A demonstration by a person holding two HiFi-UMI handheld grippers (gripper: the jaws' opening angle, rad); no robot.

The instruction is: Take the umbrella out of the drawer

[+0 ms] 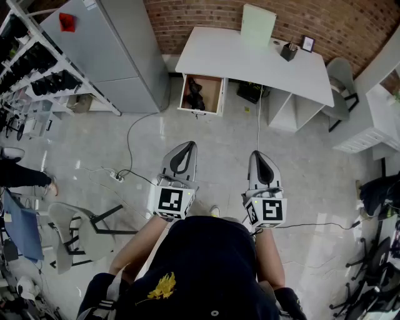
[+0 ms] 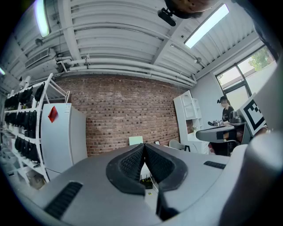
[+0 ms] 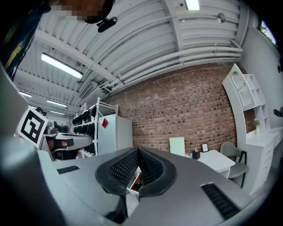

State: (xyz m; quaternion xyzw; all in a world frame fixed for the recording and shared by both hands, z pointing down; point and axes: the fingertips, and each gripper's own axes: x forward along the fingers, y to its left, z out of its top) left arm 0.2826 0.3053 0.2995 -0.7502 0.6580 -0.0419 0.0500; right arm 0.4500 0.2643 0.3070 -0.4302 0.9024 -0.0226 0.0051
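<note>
Facing white desk [image 1: 250, 62], drawer [image 1: 213, 91] open, brick wall [image 1: 206, 12], grey floor [image 1: 219, 134], left tool [image 1: 187, 145] and right tool [image 1: 257, 154] closed, empty

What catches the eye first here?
The open drawer under the white desk by the brick wall, with a dark umbrella lying in it. Nearer the camera, the left claw and right claw, both shut and empty, point toward it.

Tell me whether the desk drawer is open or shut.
Open. The drawer sticks out from under the white desk, its wooden inside exposed, with a dark thing lying in it.
</note>
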